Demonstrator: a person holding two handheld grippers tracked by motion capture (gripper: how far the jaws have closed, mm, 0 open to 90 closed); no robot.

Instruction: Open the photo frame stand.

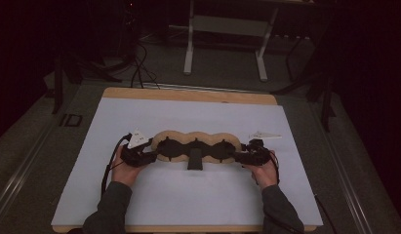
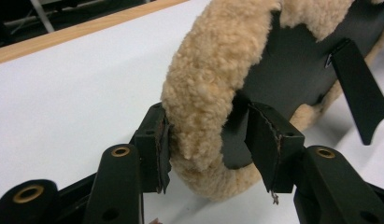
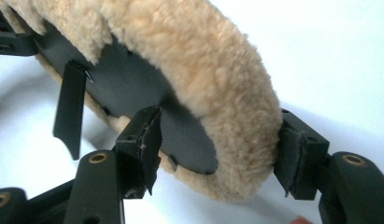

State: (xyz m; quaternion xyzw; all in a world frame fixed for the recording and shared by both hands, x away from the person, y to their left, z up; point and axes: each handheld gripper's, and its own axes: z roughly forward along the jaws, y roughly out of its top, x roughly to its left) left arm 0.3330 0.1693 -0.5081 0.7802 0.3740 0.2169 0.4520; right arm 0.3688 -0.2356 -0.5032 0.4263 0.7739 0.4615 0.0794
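Note:
A long tan fleece pad [image 1: 198,138] with three lobes and a black backing spans the middle of the white table cover [image 1: 188,200], its backing facing up. A black strap [image 1: 194,160] hangs from its middle toward me. My left gripper [image 1: 151,155] holds the pad's left end: in the left gripper view my left gripper [image 2: 210,140] has the fleece rim [image 2: 213,84] between its pads. My right gripper [image 1: 237,156] holds the right end: in the right gripper view my right gripper [image 3: 221,142] has one pad on the black backing [image 3: 133,84] and the other on the fleece [image 3: 217,70].
The white cover lies on a wooden board [image 1: 188,94] whose far edge shows. A white metal stand [image 1: 222,29] rises behind the table, with dark cables [image 1: 139,68] on the floor beside it. Bare cover surrounds the pad on all sides.

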